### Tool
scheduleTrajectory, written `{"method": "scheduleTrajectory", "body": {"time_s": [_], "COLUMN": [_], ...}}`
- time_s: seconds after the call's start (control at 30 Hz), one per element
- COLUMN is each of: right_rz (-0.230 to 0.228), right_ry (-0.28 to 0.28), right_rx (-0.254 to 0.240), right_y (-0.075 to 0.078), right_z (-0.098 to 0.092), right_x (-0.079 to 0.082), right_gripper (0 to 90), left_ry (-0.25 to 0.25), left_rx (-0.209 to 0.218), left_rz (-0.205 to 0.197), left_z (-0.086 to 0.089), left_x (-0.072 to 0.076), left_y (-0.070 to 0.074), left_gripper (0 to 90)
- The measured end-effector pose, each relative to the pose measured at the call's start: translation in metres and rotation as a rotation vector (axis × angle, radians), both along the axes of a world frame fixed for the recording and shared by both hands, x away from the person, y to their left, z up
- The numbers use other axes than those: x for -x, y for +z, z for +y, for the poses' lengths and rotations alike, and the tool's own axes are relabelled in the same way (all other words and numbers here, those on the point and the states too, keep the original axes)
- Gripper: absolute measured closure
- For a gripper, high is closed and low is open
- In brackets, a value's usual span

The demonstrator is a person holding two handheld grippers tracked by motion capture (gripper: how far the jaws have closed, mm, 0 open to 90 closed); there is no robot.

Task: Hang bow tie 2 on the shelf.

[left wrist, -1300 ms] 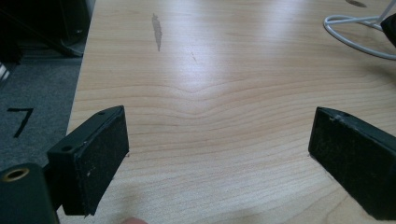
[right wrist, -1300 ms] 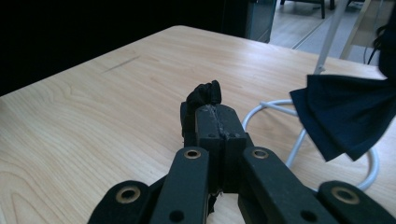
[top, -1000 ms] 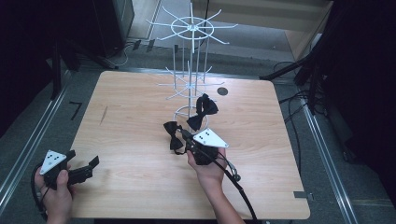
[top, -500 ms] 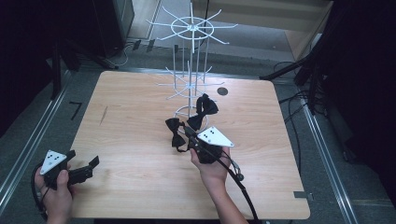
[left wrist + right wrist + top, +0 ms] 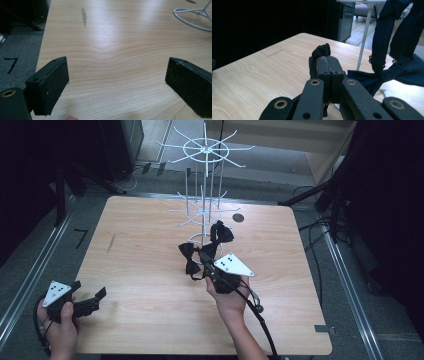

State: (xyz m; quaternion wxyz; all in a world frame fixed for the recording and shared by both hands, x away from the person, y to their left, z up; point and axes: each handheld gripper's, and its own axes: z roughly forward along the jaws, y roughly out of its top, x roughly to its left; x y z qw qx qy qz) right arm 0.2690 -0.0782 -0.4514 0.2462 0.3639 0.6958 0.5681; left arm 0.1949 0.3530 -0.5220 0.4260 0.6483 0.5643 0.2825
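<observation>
Currently the right gripper [image 5: 204,256] has its jaws pressed together on a strip of a black fabric bow tie [image 5: 189,258], held just above the light wooden table [image 5: 150,245] in front of the white wire display stand [image 5: 205,185]; a second black bow tie [image 5: 220,234] hangs beside it. The left gripper [image 5: 117,82] rests near the table's front-left corner, jaws spread wide with nothing between them.

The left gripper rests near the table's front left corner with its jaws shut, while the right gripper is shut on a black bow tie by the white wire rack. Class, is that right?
Not quite. The left gripper has its jaws wide apart over bare table, as the left gripper view shows. The rest holds: the right gripper is shut on the black bow tie beside the white wire rack.
</observation>
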Motion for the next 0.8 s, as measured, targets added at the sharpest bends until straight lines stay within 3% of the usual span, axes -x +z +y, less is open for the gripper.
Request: {"method": "scheduleTrajectory", "body": {"time_s": [0.8], "right_rz": [-0.056], "right_ry": [-0.019], "right_rx": [-0.012], "right_y": [0.021], "right_z": [-0.006], "right_x": [0.002], "right_gripper": [90.0], "left_ry": [-0.003], "left_rx": [0.002], "left_rz": [-0.001], "left_z": [0.0], "left_x": [0.0], "left_y": [0.0], "left_gripper": [5.8]}}
